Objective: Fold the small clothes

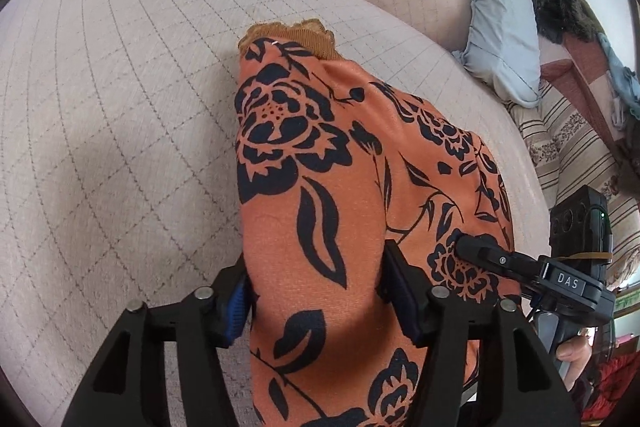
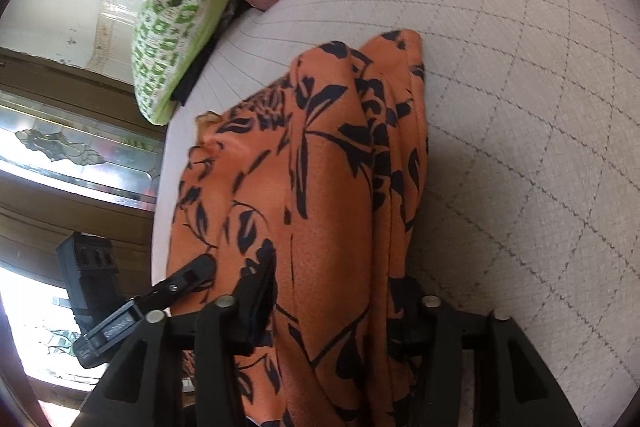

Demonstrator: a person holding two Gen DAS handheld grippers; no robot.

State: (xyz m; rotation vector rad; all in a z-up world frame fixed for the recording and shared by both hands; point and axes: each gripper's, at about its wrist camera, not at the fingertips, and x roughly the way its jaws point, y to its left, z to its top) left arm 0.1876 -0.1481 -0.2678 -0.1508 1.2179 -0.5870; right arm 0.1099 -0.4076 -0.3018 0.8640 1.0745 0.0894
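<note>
- Left wrist view: the left tongs [image 1: 316,291] are pinching a bunched edge of the orange floral garment [image 1: 340,163], cloth filling the gap between the two pads.
- From there the garment runs forward, draped and partly lifted over the quilted sofa cushion [image 1: 120,107], and its mustard ribbed hem [image 1: 292,35] rests at the far end on the cushion.
- Off to the right, the right tongs [image 1: 476,247] press into the same edge of cloth just beside the left ones; whether they grip it I cannot tell from this side.
- This view alone shows the grey pillow [image 1: 496,27] against the sofa back and the striped bedding [image 1: 568,147] beyond.
- As I judge it, the folding is at an early-to-middle stage: the garment is gathered lengthwise but hangs loose, not laid flat, with no neat fold finished.

- Right wrist view: the right tongs [image 2: 332,311] are clamped on the garment [image 2: 304,187], which hangs in long vertical folds between the pads.
- Only here do the doubled-over layers along the right-hand edge show plainly, suggesting one lengthwise fold is forming.
- Left tongs [image 2: 200,267] show at the lower left, touching the cloth.
- A green-and-white patterned pillow [image 2: 176,27] lies at the cushion's far corner, seen fully only here.
- Left to do, I reckon: lay it down, smooth it, fold it across.
</note>
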